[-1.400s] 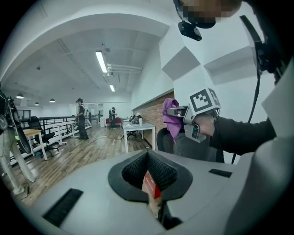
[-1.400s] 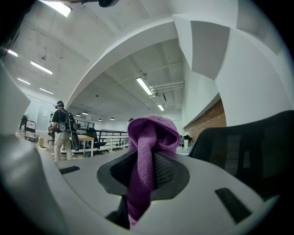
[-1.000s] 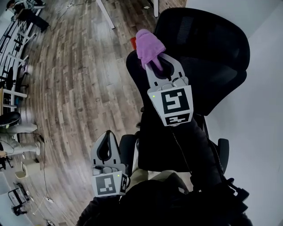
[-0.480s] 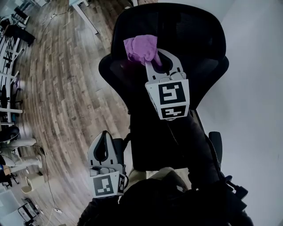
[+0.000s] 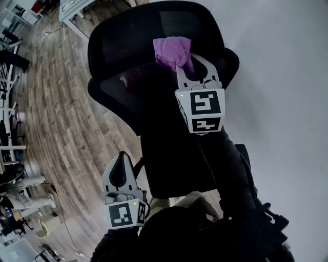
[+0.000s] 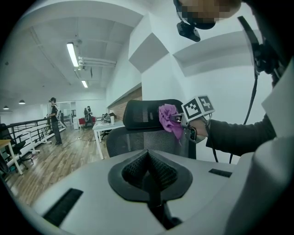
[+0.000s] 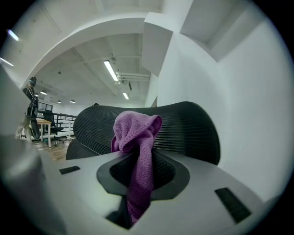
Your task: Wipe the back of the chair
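Note:
A black mesh office chair (image 5: 134,87) fills the middle of the head view, its headrest (image 5: 128,30) at the top. My right gripper (image 5: 183,61) is shut on a purple cloth (image 5: 172,50), and the cloth rests against the headrest's right half. In the right gripper view the cloth (image 7: 136,134) bunches out of the jaws in front of the ribbed headrest (image 7: 188,128). My left gripper (image 5: 122,157) hangs low beside the chair's left side, shut and holding nothing. The left gripper view shows the chair (image 6: 143,137), the cloth (image 6: 169,119) and the left gripper (image 6: 148,158).
A white wall (image 5: 287,77) runs close along the chair's right side. Wood floor (image 5: 51,117) spreads to the left, with desks (image 5: 77,10) and other chairs far off. Two people (image 6: 53,119) stand in the distance. An armrest (image 5: 245,154) sticks out at right.
My right gripper has carried the cloth rightward, from the chair's left edge onto the right half of the headrest. The left gripper has stayed low and shut.

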A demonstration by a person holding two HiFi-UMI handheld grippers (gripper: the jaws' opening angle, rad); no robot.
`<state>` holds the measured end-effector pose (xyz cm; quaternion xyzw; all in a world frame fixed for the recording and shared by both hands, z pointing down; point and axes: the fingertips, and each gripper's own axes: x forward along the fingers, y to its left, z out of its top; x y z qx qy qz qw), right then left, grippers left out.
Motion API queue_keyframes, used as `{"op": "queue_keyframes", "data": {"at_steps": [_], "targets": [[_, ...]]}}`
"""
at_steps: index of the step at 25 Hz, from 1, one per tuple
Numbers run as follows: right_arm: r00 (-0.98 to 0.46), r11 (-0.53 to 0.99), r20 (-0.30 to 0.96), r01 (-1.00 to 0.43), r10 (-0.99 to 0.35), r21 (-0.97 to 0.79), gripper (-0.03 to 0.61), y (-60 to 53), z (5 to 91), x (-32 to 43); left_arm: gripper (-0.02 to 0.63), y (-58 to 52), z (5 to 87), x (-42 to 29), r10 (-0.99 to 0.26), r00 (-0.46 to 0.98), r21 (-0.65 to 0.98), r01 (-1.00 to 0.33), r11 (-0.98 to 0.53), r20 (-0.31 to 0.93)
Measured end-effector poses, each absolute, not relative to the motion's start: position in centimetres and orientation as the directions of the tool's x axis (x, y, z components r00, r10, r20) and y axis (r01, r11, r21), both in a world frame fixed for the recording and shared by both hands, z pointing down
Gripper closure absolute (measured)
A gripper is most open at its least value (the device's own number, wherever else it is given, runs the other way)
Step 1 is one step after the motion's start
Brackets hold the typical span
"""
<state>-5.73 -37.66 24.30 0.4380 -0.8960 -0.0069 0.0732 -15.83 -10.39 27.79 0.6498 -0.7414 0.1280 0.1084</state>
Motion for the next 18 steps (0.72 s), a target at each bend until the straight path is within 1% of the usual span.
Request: {"op": "queue_keyframes", "data": {"at_steps": [6,13,18], "targets": [[-0.523,0.534,0.124,-0.842,-0.843,0.075,0.509,-39.2,23.5,2.0,0.611,-12.6,27.1,-11.1,-0.941,-0.056,-0.049,-0.998,0.042,0.335],[-0.401,0.413,0.16,-0.909,-0.902,0.052,0.509,-39.7,26.8,11.9,0.611,-13.7,29.1,-5.1,-0.934,0.047,-0.045,-0.997,-0.067,0.356],[-0.313,0.324,0.155,-0.945,-0.937,0.052,0.509,-40.3,26.9,17.0,0.611,-14.6,29.6,-2.9,-0.927,0.088,-0.045,-0.993,-0.112,0.365]]}}
